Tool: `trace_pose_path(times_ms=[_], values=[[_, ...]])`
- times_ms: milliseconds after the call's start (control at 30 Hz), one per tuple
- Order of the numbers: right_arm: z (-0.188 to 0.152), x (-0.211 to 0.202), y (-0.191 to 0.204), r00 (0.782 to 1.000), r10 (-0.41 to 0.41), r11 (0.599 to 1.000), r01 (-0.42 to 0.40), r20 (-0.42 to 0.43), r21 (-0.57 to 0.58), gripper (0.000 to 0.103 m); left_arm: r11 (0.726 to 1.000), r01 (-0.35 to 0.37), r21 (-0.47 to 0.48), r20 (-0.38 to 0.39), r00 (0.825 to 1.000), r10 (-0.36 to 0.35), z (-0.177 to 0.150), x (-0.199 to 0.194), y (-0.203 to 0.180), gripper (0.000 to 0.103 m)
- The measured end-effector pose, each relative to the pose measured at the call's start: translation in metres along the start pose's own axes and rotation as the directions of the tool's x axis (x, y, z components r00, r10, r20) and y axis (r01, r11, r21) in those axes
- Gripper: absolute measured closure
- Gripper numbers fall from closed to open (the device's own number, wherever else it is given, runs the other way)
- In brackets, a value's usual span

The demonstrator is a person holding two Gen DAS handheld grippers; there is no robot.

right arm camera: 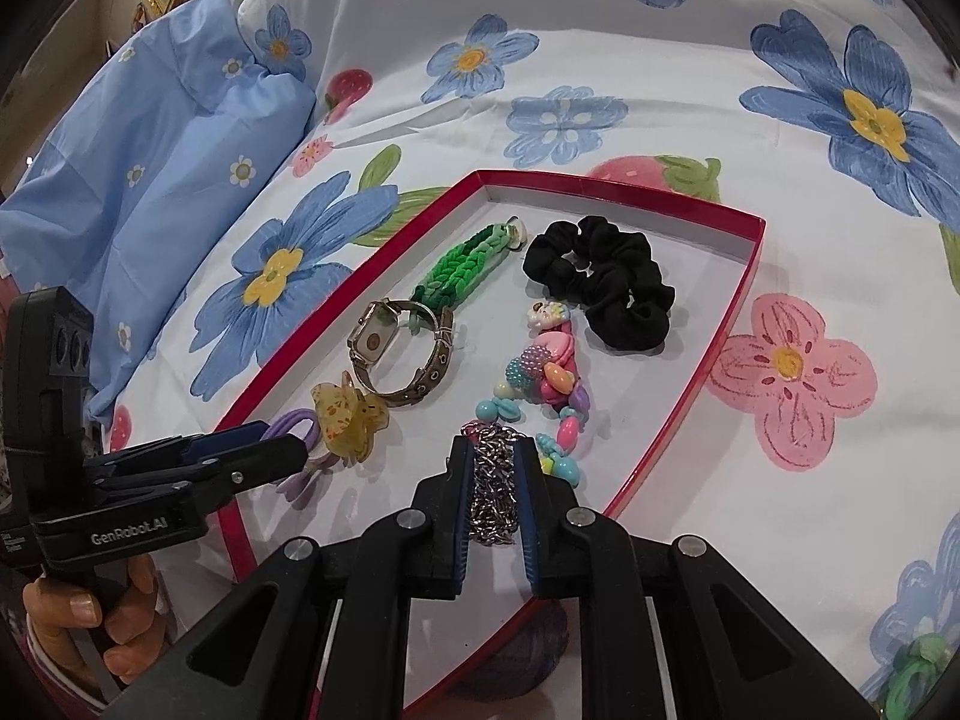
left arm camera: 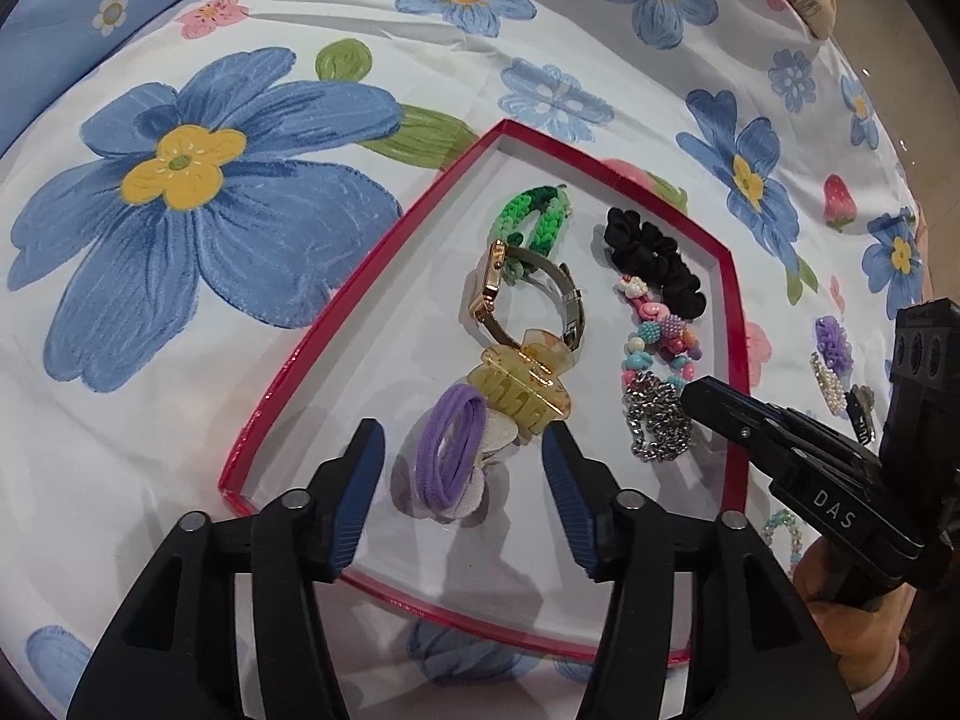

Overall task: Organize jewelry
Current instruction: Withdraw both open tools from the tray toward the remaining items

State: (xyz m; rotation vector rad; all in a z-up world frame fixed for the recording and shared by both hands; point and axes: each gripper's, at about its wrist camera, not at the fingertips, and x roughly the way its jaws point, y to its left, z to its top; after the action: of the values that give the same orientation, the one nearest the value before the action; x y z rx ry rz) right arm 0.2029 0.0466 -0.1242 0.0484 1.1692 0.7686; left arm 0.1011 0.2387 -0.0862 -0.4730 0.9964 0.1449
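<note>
Floral sheet [left arm camera: 180, 360]; red tray [left arm camera: 336, 300] far corner bare; left fingers [left arm camera: 462, 468] apart, right fingers [right arm camera: 493, 480] pinching chain [right arm camera: 492, 498].

**Floral bedsheet, red tray and a few strays**

A white bedsheet [right arm camera: 600, 60] printed with blue flowers, pink blossoms and strawberries carries everything. Directly on it lies a shallow red-rimmed tray [right arm camera: 690, 414] with a white floor. Beside the tray's right edge — on the bare cloth — lie a purple ruffled piece [left arm camera: 834, 343] and a pearl clip [left arm camera: 831, 387]. A light-blue pillow [right arm camera: 156, 168] rests at the far left.
</note>
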Motion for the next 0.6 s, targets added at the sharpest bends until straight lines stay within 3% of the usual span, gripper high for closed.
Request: trace_pose_path(times_ms=[233, 300, 333, 600], values=[[0.003, -0.036, -0.003, 0.995, 0.034, 0.999, -0.037, 0.09, 0.036, 0.081, 1.0, 0.014, 0.013, 0.045, 0.999, -0.015, -0.001, -0.022, -0.008, 0.045], [0.002, -0.048, -0.007, 0.993, 0.026, 0.998, -0.032, 0.114, 0.05, 0.065, 1.0, 0.022, 0.023, 0.059, 0.998, -0.023, -0.003, -0.031, -0.014, 0.044], [0.0, -0.058, -0.011, 0.991, 0.027, 0.997, -0.035, 0.132, 0.064, 0.064, 0.999, 0.026, 0.026, 0.062, 0.998, -0.027, -0.003, -0.033, -0.017, 0.043], [-0.026, -0.116, -0.044, 0.98, -0.029, 0.991, 0.002, 0.195, 0.137, 0.064, 0.994, 0.077, 0.077, 0.081, 0.993, -0.083, -0.013, -0.054, -0.048, 0.04]])
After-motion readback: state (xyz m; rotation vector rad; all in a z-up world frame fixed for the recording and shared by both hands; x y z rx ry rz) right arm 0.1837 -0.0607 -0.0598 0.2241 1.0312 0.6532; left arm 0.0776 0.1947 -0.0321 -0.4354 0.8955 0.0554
